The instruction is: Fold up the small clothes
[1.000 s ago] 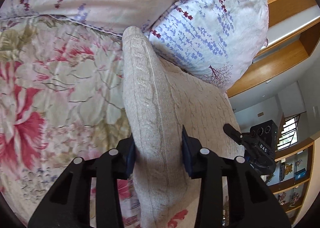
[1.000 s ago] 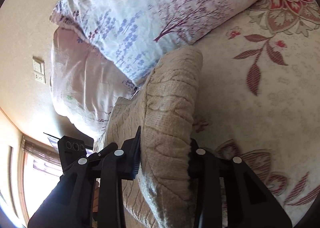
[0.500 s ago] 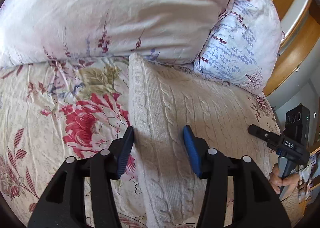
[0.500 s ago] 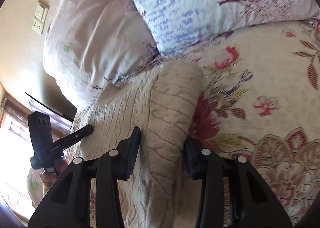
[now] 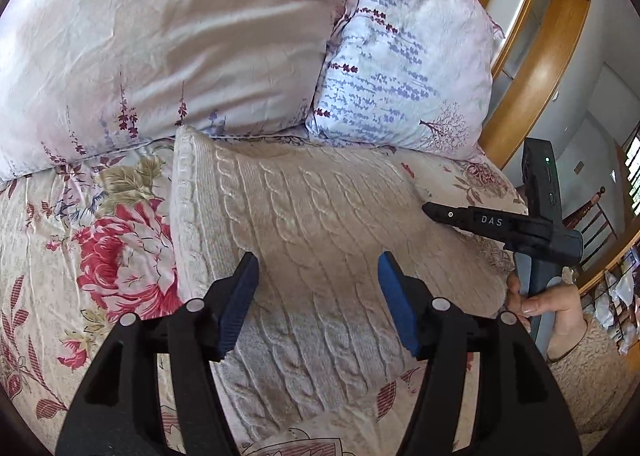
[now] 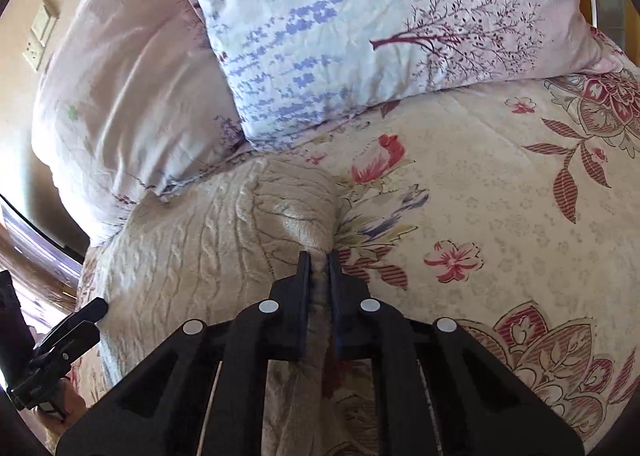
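A cream cable-knit sweater point(image 5: 312, 216) lies flat on the floral bedspread, its far edge against the pillows. My left gripper point(image 5: 316, 276) is open, its blue pads hovering just above the sweater's left part, holding nothing. My right gripper point(image 6: 318, 264) is shut on the sweater's right edge point(image 6: 296, 224), with cloth pinched between the jaws. The right gripper point(image 5: 500, 222) also shows at the right of the left wrist view, and the left gripper point(image 6: 68, 332) shows at the lower left of the right wrist view.
Two pillows lean at the head of the bed: a pink one point(image 5: 160, 40) and a white one with purple flowers point(image 5: 400, 68). The floral bedspread point(image 6: 500, 216) spreads to the right. A wooden headboard frame point(image 5: 532, 68) stands at the right.
The sweater fold was laid down flat on the bed. My left gripper opened and let go of the cloth. My right gripper closed tighter on the right edge.
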Demonstrator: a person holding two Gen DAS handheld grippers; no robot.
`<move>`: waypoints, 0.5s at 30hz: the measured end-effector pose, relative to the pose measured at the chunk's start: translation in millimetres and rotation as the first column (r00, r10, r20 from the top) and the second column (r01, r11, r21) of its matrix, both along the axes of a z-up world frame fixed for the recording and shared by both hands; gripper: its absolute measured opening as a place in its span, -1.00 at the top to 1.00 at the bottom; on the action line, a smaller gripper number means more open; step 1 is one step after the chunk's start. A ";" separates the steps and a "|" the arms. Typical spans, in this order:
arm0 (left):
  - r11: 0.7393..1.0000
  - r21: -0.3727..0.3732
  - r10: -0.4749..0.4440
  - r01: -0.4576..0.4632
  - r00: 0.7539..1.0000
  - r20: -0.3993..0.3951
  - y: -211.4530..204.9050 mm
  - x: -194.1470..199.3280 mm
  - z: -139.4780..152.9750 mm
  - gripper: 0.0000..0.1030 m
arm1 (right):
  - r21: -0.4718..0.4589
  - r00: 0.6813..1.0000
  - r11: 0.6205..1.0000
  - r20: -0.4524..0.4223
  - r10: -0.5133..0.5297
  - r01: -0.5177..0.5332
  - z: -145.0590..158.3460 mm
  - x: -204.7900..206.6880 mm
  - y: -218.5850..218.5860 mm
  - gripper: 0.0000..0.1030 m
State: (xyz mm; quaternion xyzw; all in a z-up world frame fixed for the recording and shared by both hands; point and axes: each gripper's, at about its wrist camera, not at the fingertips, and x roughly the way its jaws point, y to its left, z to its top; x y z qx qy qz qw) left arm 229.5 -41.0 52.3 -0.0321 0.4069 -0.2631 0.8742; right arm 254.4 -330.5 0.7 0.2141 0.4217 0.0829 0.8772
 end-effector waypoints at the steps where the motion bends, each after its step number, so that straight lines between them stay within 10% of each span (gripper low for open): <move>1: 1.000 0.016 0.002 -0.002 1.000 -0.001 -2.5 0.7 -3.2 -0.22 | -0.009 1.000 1.000 -0.004 -0.001 0.001 0.5 -1.3 0.2 0.79; 4: 0.998 0.063 -0.006 0.004 1.000 0.029 -7.6 -4.1 -6.2 -0.30 | -0.061 0.998 0.998 0.063 -0.020 0.024 19.5 -21.5 1.9 0.31; 9: 0.997 0.072 -0.010 0.007 0.999 0.041 -8.2 -4.0 -6.4 -0.35 | -0.107 0.961 0.989 0.247 0.122 -0.098 51.9 -69.7 28.6 0.27; 15: 0.995 0.098 -0.002 -0.003 0.999 0.052 -13.8 -5.1 -6.1 -0.43 | -0.264 0.974 0.952 0.117 0.192 -0.155 16.8 -62.9 63.2 0.24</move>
